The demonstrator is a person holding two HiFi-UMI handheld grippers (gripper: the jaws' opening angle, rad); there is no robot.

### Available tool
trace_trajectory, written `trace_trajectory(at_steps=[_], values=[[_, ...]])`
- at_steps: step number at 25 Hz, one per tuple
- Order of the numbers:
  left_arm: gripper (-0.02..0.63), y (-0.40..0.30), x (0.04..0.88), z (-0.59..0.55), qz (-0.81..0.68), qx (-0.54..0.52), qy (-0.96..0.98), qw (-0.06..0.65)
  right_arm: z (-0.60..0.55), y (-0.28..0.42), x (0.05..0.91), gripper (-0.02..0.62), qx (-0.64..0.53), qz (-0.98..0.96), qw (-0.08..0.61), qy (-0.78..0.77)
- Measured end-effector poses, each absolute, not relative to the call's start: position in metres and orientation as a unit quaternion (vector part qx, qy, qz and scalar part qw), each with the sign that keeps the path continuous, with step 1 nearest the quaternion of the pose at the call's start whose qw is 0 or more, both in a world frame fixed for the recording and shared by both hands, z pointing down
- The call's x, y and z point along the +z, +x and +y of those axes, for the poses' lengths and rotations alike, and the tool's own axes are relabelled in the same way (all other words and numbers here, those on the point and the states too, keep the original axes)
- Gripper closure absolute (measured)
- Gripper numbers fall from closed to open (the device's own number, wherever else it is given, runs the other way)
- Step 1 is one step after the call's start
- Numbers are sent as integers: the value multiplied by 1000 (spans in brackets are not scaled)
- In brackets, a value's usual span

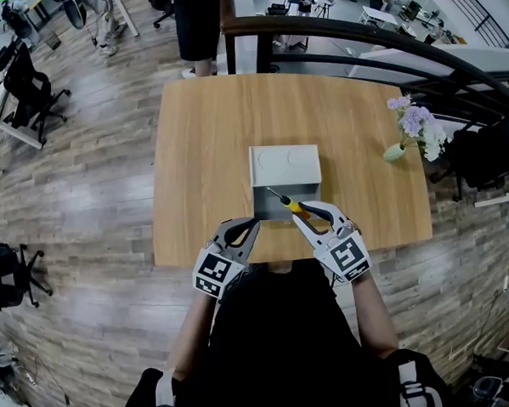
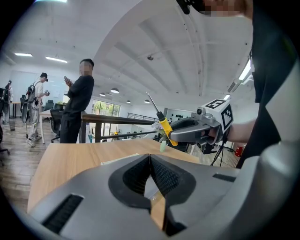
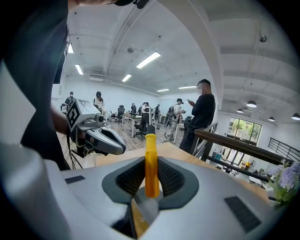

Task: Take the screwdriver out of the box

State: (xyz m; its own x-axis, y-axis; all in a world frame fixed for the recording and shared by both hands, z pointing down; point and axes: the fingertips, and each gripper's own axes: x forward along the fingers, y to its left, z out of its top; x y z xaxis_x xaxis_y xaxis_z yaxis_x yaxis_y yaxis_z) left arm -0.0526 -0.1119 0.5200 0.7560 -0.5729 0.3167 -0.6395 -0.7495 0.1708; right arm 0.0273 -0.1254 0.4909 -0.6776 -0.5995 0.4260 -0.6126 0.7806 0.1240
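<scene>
My right gripper point(image 1: 300, 213) is shut on the yellow handle of the screwdriver point(image 1: 287, 203), held above the front edge of the open grey box point(image 1: 286, 180). The thin metal shaft points up and away toward the box. In the right gripper view the yellow handle point(image 3: 151, 164) stands upright between the jaws. The left gripper view shows the screwdriver point(image 2: 163, 125) in the right gripper point(image 2: 176, 136) off to the right. My left gripper point(image 1: 250, 227) is shut with nothing in it, near the table's front edge, left of the box.
The box's lid point(image 1: 285, 164) lies open toward the far side of the wooden table point(image 1: 200, 142). A vase of flowers point(image 1: 414, 129) stands at the right edge. A dark railing point(image 1: 348, 40) runs behind the table. A person point(image 2: 75, 108) stands at the far side.
</scene>
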Motion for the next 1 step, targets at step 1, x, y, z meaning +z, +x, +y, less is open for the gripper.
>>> trace_trajectory(at_steps=[1], values=[[583,-53,520,-113,-327,123,927,136,-126,27,491,502,14,-916,230,328]])
